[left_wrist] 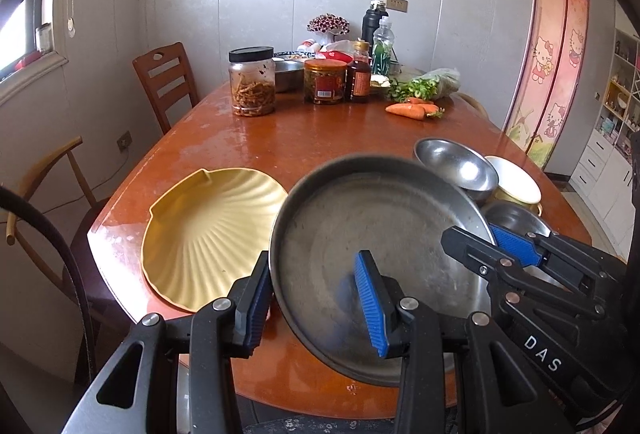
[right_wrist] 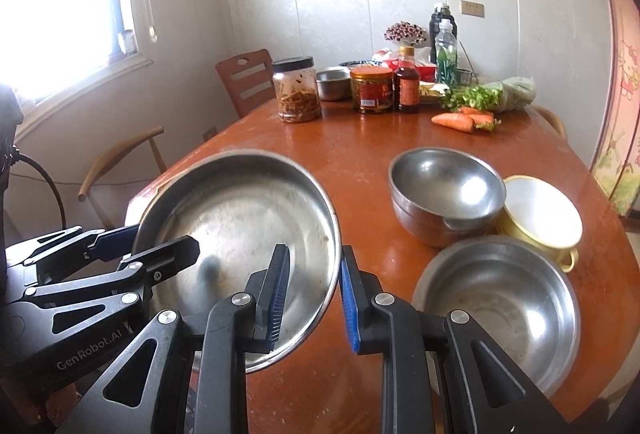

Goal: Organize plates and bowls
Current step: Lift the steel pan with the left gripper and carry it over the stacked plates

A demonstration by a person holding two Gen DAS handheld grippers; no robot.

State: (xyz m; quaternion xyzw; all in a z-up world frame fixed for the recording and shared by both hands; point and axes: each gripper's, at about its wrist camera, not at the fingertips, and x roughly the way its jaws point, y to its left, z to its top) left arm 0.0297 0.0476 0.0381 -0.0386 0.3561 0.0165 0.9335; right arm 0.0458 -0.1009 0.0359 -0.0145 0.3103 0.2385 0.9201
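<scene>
A round steel plate (left_wrist: pixel 360 234) (right_wrist: pixel 240 226) hangs tilted above the table's near end, held between both grippers. My left gripper (left_wrist: pixel 316 298) straddles its left rim, jaws apart around the edge. My right gripper (right_wrist: pixel 314 298) straddles its right rim, also with a gap; it shows at the right in the left wrist view (left_wrist: pixel 480 250). A yellow shell-shaped plate (left_wrist: pixel 208 234) lies on the table to the left of the steel plate. Stacked steel bowls (right_wrist: pixel 444 194), a yellow-and-white bowl (right_wrist: pixel 540 222) and a large steel bowl (right_wrist: pixel 500 302) stand to the right.
The brown oval table (left_wrist: pixel 300 138) carries jars (left_wrist: pixel 252 82), a sauce bottle (left_wrist: pixel 360 74), carrots (left_wrist: pixel 412 109) and greens (left_wrist: pixel 432 82) at its far end. Wooden chairs (left_wrist: pixel 166 82) stand along the left side. A window is at the left wall.
</scene>
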